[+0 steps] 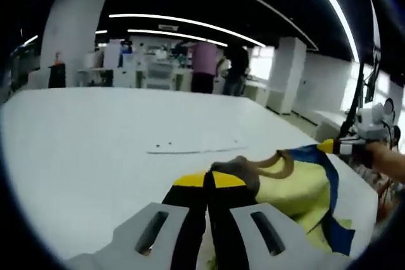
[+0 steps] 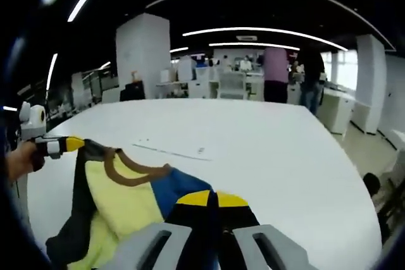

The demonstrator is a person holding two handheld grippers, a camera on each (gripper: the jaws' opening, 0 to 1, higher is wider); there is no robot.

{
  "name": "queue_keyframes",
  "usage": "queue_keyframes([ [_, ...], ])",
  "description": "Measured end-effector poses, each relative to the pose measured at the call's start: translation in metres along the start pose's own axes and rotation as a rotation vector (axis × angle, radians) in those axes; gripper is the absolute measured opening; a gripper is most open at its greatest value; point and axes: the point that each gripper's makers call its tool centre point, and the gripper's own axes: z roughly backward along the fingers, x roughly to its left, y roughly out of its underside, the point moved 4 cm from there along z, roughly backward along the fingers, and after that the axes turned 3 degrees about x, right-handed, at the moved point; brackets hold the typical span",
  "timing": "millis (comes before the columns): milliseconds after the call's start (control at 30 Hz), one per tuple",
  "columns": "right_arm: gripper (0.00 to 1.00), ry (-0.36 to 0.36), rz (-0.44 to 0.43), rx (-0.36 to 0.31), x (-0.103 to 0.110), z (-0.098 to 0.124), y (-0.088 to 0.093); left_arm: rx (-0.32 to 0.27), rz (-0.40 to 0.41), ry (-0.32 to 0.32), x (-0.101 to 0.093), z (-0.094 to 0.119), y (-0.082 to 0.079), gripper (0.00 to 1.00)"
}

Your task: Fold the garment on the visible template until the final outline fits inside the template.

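Jaws of both grippers are pinched on the yellow, blue and brown fabric garment [image 1: 297,184], lifted and stretched between left gripper [image 1: 209,181] and right gripper [image 2: 212,199]. Template, a thin outline on the white table [image 1: 95,150], lies ahead at frame centre [image 1: 190,148].

Table [image 1: 82,143]: large, white, smooth top. On it: a thin pale template outline [image 1: 196,148], near the middle; a yellow and blue garment [image 1: 297,184] with brown neck trim, partly lifted near the edge.

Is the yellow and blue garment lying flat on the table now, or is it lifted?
Lifted. The garment hangs stretched between the right gripper and the left gripper, both shut on its edge, above the white table.
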Motion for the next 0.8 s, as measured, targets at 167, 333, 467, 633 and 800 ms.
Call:
queue_keyframes([
  [167, 0.00, 0.017, -0.013, 0.017, -0.003, -0.025, 0.006, 0.038, -0.028, -0.021, 0.008, -0.024, 0.014, 0.00],
  [333, 0.00, 0.030, -0.014, 0.045, -0.006, -0.041, 0.013, 0.074, -0.022, -0.031, 0.017, -0.040, 0.028, 0.00],
  [467, 0.00, 0.034, -0.004, 0.081, -0.007, -0.052, 0.022, 0.111, -0.066, -0.032, 0.020, -0.048, 0.040, 0.00],
  [633, 0.00, 0.036, 0.019, 0.123, -0.007, -0.057, 0.032, 0.131, -0.135, -0.034, 0.024, -0.051, 0.045, 0.00],
  [800, 0.00, 0.022, 0.018, 0.147, -0.005, -0.055, 0.034, 0.140, -0.155, -0.037, 0.026, -0.046, 0.045, 0.04],
])
